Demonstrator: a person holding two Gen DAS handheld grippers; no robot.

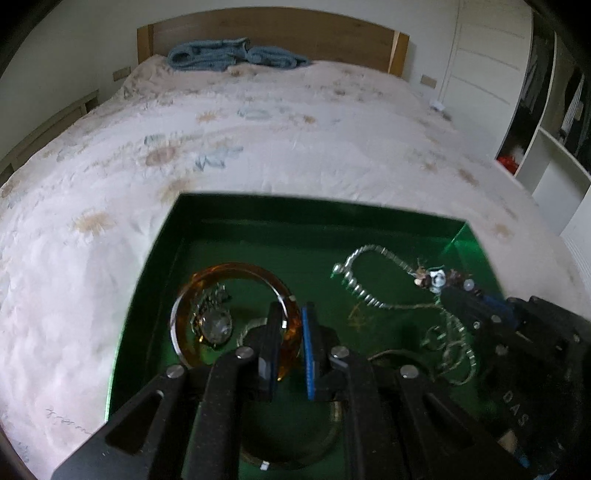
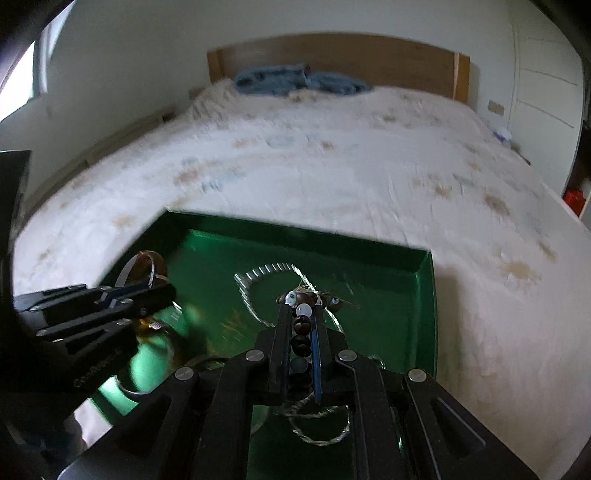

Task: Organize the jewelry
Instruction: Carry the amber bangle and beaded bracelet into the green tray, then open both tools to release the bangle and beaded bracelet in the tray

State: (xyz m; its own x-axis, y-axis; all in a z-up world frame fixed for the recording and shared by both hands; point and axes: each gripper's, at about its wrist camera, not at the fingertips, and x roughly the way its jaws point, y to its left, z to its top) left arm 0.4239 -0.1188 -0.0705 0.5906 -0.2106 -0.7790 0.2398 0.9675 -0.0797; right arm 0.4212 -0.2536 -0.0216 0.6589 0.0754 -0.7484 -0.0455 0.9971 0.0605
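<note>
A green tray (image 1: 258,210) lies on the bed and holds jewelry. My left gripper (image 1: 291,314) is shut on the rim of an amber bangle (image 1: 207,277), held over the tray; it also shows in the right wrist view (image 2: 147,271). A crystal brooch (image 1: 216,321) shows through the bangle's ring. My right gripper (image 2: 301,299) is shut on a beaded bracelet (image 2: 301,332) of dark and pale beads, above the tray (image 2: 424,291). A silver chain necklace (image 1: 365,291) lies coiled on the tray floor, also visible in the right wrist view (image 2: 255,280).
The tray sits at the near end of a bed with a pale floral cover (image 1: 258,140). A blue folded blanket (image 1: 229,55) lies by the wooden headboard (image 1: 273,33). White shelving (image 1: 546,158) stands to the right.
</note>
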